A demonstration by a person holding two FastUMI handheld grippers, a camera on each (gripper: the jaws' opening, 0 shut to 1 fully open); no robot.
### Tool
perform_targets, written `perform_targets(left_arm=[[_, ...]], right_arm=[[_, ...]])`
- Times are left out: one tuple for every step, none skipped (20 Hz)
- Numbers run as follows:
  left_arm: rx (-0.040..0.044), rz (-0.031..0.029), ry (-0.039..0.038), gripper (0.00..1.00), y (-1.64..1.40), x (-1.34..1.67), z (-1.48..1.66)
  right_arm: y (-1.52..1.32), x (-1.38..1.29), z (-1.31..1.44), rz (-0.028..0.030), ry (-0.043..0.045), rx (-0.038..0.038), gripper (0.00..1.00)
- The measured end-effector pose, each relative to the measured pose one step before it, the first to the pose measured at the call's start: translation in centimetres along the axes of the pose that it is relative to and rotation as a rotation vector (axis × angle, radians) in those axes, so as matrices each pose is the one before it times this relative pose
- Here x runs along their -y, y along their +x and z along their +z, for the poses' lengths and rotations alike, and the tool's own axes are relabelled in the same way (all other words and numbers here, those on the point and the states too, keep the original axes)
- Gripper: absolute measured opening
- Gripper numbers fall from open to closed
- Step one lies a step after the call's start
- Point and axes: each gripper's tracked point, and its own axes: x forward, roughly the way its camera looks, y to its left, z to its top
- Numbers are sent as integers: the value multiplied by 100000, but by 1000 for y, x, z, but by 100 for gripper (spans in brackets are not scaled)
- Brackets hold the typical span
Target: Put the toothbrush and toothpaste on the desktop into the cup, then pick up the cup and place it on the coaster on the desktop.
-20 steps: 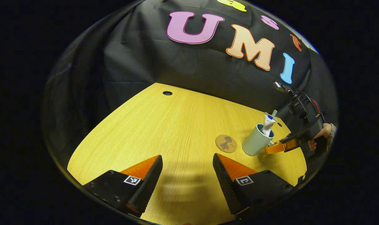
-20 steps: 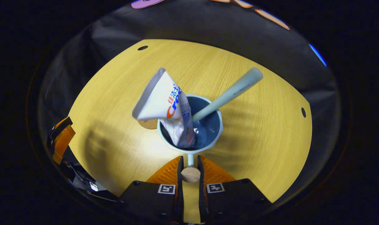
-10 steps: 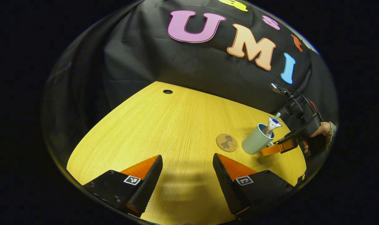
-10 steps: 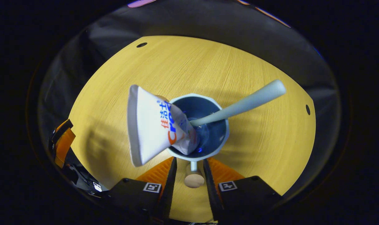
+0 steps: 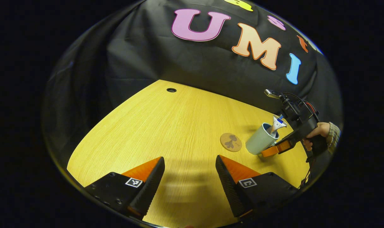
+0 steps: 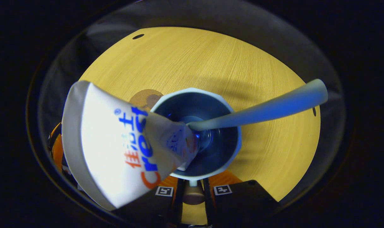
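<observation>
A pale blue-grey cup (image 5: 260,143) hangs tilted just right of the round brown coaster (image 5: 230,142) on the yellow desktop (image 5: 166,126). My right gripper (image 5: 272,150) holds it by its handle. From above, the cup (image 6: 210,155) holds the white toothpaste tube (image 6: 116,145) leaning left and the pale toothbrush handle (image 6: 274,106) leaning right. My right gripper (image 6: 193,190) is shut on the cup's handle stub. The coaster (image 6: 143,96) peeks out past the cup's far-left rim. My left gripper (image 5: 190,177) stands open over the near desktop, holding nothing.
A hand (image 5: 318,131) grips the right gripper's body at the desk's right edge. Cable holes (image 5: 171,90) (image 6: 138,36) mark the far desktop. A bare stretch of desk lies left of the coaster.
The right gripper has carried the cup up and leftward, closer to the coaster. In the right gripper view the tube and brush loom larger. The left gripper has stayed put.
</observation>
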Motion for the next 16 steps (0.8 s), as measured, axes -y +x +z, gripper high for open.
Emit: perform_targets(left_arm=[[82,-192,-90,94,110,130,60],[312,-197,199,94,45,115,113],[274,-249,305,94,-26,74,72],[192,-355,434,94,-11,113,27],[26,-391,384,94,9,203,2],[-110,-423,162,93,-102,145,-61],[-234,-349,-19,93,22,72,-50],[-286,-269,-87,94,16,83,-24],[-156,-225,-98,94,55,62,-164],[-236,-188,-162,94,-45,70,-22],[-51,-142,-65,94,-80,-48,-55],[38,-47,82,94,-69,-5,20],[-62,-23,170,94,60,-42,-55],[-53,121,192,93,-91,-121,-28],[-92,124,79,94,-53,-33,-9],[-117,212,-33,93,-139,-124,-38]], right_arm=[[4,62,-20,54,-163,246,30],[-98,53,216,-225,-53,960,31],[-82,163,266,-1514,-626,1254,30],[-17,168,153,-1357,-773,1453,26],[-95,-1,253,-59,89,1122,30],[-220,-460,202,1478,1307,598,29],[-325,-566,188,2410,1864,621,29],[-483,-661,161,2230,1213,786,29],[-441,-584,363,1658,403,878,30],[-363,-553,188,1289,-343,375,29],[-306,-515,242,958,-913,555,27],[-113,-518,236,998,-1167,580,29],[-99,-602,439,1032,-919,311,29],[200,-962,492,1031,-831,72,29],[252,-669,434,748,-1067,-74,29],[284,-549,312,438,-1163,-137,29]])
